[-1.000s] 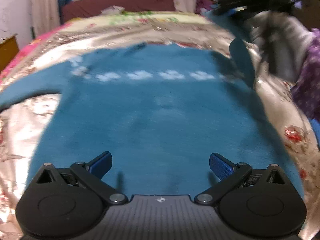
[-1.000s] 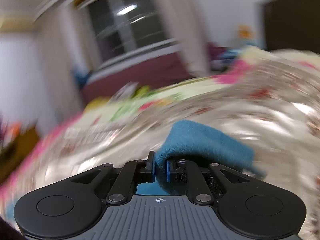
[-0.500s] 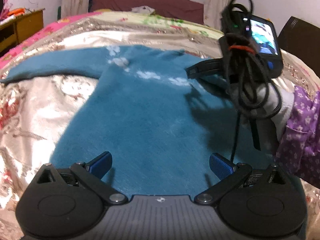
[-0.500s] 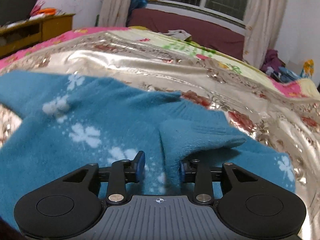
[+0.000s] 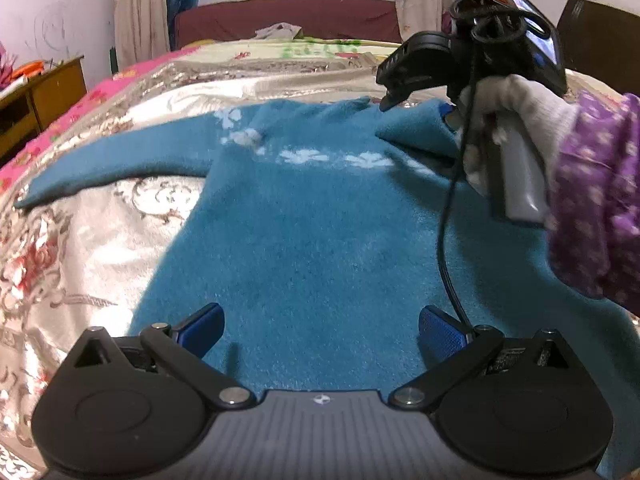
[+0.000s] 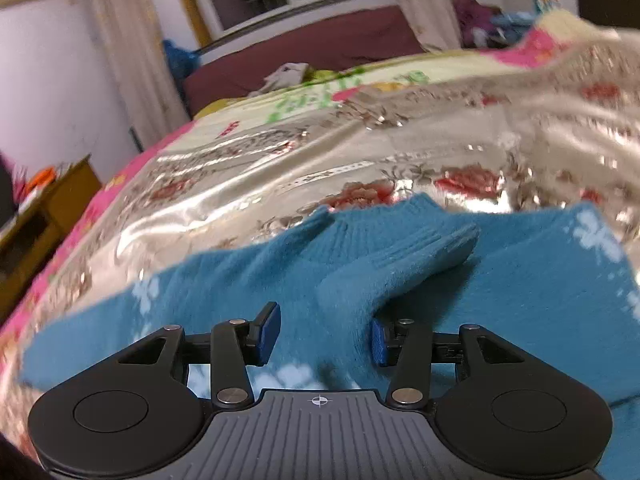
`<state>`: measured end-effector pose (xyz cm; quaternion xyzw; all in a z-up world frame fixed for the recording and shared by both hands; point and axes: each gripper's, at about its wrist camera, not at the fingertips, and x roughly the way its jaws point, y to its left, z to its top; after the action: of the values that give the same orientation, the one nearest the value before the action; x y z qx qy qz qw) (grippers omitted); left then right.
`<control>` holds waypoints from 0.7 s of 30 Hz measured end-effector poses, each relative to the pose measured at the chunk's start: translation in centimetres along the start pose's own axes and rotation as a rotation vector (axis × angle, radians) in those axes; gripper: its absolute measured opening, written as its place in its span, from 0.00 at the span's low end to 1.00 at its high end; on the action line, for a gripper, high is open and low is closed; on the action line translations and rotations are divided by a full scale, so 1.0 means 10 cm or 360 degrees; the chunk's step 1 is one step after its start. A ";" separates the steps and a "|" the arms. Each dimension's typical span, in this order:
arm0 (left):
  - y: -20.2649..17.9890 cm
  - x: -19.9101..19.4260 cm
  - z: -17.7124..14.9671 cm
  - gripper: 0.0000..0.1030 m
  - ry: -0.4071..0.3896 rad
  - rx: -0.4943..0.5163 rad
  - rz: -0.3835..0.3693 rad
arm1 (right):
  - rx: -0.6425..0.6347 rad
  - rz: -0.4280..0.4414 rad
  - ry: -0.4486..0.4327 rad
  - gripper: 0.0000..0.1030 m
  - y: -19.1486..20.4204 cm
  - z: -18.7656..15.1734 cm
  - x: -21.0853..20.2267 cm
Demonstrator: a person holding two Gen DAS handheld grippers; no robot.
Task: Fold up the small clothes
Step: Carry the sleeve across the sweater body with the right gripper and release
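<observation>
Right claw has just been opening; left claw gapes wide.

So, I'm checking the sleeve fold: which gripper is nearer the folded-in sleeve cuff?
Right. The right gripper straddles the folded sleeve just behind its cuff, open. The left gripper hovers open over the sweater's hem, far from it.

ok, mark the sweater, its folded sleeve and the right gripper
sweater [image 5: 320,240], left wrist view, middle of the body.
folded sleeve [image 6: 404,264], right wrist view, ribbed cuff end lying on the body.
right gripper [image 6: 324,334], right wrist view, midway between the blue fingertips, jaws just opened.
</observation>
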<state>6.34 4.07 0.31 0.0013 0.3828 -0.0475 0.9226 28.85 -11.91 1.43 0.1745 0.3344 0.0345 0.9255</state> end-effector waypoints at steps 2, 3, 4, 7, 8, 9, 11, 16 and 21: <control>0.01 0.00 0.00 1.00 0.0005 -0.0015 -0.0003 | 0.0061 -0.0019 -0.0005 0.35 -0.01 0.03 0.04; 0.01 0.00 0.00 1.00 0.0006 -0.0018 -0.0005 | 0.0065 -0.0039 -0.0021 0.27 0.00 0.03 0.03; 0.01 0.00 0.00 1.00 0.0008 -0.0020 -0.0010 | 0.0061 -0.0052 -0.0044 0.25 0.02 0.05 0.01; 0.02 0.01 0.00 1.00 0.0011 -0.0024 -0.0029 | 0.0066 -0.0084 -0.0182 0.16 0.03 0.11 -0.14; 0.02 0.00 0.00 1.00 0.0010 -0.0028 -0.0033 | 0.0087 -0.0092 -0.0240 0.14 0.02 0.14 -0.20; 0.03 0.00 0.00 1.00 0.0008 -0.0034 -0.0037 | 0.0106 -0.0104 -0.0292 0.14 0.02 0.17 -0.25; 0.04 0.00 0.00 1.00 0.0007 -0.0046 -0.0042 | 0.0100 -0.0131 -0.0361 0.14 0.07 0.18 -0.28; 0.05 0.00 0.00 1.00 0.0014 -0.0050 -0.0043 | -0.0543 -0.0242 -0.0194 0.25 0.53 -0.07 0.08; 0.04 0.01 0.00 1.00 0.0025 -0.0044 -0.0049 | -0.1121 -0.0325 -0.0216 0.43 0.86 -0.37 0.20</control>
<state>6.46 4.48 0.17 -0.0171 0.3907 -0.0564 0.9186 28.51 -2.33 0.52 -0.1868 0.2557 0.0434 0.9475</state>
